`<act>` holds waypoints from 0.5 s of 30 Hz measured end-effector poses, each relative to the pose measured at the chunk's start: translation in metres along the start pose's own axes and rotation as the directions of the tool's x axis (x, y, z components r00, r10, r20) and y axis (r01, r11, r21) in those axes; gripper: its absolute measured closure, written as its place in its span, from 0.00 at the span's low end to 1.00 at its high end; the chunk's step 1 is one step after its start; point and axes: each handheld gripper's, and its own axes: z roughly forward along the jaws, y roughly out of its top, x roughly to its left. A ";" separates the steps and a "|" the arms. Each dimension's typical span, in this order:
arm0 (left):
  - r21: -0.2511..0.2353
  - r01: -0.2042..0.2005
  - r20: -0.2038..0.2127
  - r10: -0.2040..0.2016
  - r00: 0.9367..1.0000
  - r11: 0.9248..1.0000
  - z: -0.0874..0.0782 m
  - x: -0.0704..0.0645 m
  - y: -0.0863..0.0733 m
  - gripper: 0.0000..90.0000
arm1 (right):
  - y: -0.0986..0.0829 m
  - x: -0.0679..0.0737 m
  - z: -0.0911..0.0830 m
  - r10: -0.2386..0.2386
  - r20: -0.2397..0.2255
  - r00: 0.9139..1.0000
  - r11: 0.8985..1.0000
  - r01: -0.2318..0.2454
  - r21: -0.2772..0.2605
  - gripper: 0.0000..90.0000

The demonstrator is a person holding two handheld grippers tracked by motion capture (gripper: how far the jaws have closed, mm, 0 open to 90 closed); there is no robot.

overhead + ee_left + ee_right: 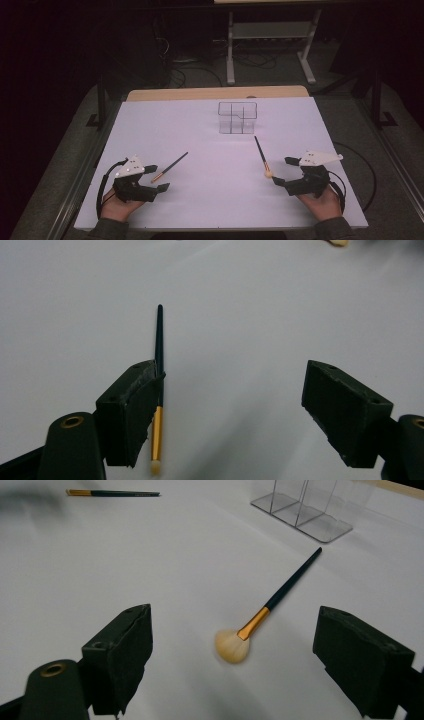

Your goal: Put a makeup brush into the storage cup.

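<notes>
The fan brush (260, 620) lay flat on the white table (210, 200) just ahead of your right tongs (283, 171), while the thin brush (159, 385) lay by your left tongs (156, 177), its ferrule partly hidden behind one jaw in the left gripper view. Both tongs gaped wide and gripped nothing, your hands low at the near edge, palms cradling them from below. Farther back stood the clear divided organizer (237, 118), its top cut off in the right gripper view.
</notes>
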 end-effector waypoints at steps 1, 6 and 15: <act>0.005 0.002 0.002 -0.002 1.000 1.000 0.000 0.000 0.000 0.26 | 0.000 0.000 0.001 -0.002 -0.001 1.000 1.000 0.002 0.006 0.17; 0.011 0.006 0.007 -0.006 1.000 1.000 0.001 0.000 0.002 0.26 | -0.001 0.000 0.001 -0.004 -0.008 1.000 1.000 0.004 0.012 0.17; 0.024 0.011 0.011 -0.012 1.000 1.000 -0.002 0.004 0.004 0.26 | 0.001 0.003 0.001 -0.015 0.001 1.000 1.000 0.015 0.001 0.16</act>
